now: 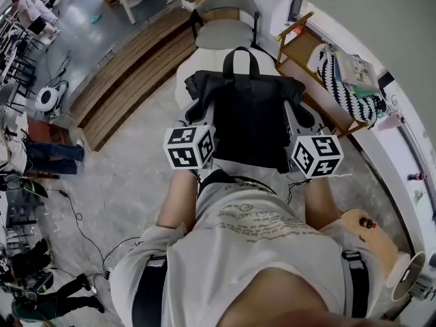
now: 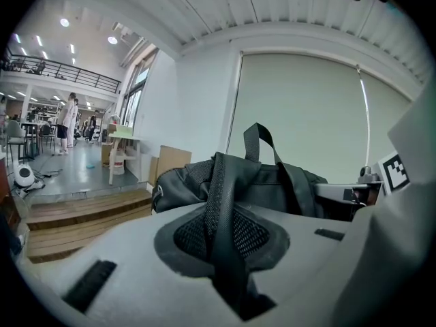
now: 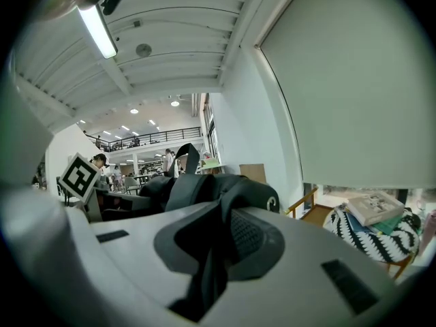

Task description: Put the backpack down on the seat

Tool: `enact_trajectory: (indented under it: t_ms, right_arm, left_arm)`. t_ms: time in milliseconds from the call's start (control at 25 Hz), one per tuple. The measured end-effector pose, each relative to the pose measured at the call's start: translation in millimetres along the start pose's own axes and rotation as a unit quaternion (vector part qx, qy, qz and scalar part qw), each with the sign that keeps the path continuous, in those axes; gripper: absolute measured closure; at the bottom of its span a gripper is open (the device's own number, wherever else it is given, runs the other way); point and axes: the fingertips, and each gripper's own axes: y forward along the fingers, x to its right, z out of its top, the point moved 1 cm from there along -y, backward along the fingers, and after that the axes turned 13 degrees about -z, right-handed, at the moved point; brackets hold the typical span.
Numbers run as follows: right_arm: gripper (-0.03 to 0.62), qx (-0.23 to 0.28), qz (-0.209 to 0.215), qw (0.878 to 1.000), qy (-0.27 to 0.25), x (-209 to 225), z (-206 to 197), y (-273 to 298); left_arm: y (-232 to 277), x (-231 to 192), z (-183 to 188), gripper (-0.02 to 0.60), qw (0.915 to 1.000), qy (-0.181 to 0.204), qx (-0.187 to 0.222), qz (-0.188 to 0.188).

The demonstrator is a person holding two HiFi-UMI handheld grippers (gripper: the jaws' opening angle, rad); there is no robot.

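A black backpack (image 1: 248,114) hangs upright in front of me, its top handle (image 1: 240,54) pointing away. My left gripper (image 1: 206,116) is shut on the backpack's left shoulder strap (image 2: 221,210), which runs down between the jaws. On the other side my right gripper (image 1: 298,120) is shut on the right shoulder strap (image 3: 204,251) in the same way. The backpack's body (image 2: 272,186) fills the middle of the left gripper view. Just past the backpack stands a grey chair, its seat pad (image 1: 221,34) showing beyond the handle. A pale padded edge (image 1: 182,77) shows beside the backpack's left side.
A wooden chair (image 1: 300,36) at the right carries a black-and-white striped bag (image 1: 347,90) with books on top. Wooden steps (image 1: 129,67) run along the left. Cables (image 1: 82,230) lie on the floor at lower left. A round wooden tabletop (image 1: 371,234) sits at lower right.
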Motion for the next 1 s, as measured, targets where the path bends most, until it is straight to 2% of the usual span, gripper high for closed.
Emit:
enact_trajectory:
  t_ms: [440, 1000]
  right_arm:
    - [0.551, -0.007, 0.003, 1.000, 0.000, -10, -4, 28]
    - [0.551, -0.025, -0.024, 0.999, -0.001, -4, 7, 126]
  left_arm:
    - [11, -28, -1, 0.517, 1.0000, -0.007, -0.005, 0.000]
    - [86, -101, 20, 0.517, 0.9990, -0.024, -0.022, -0.030]
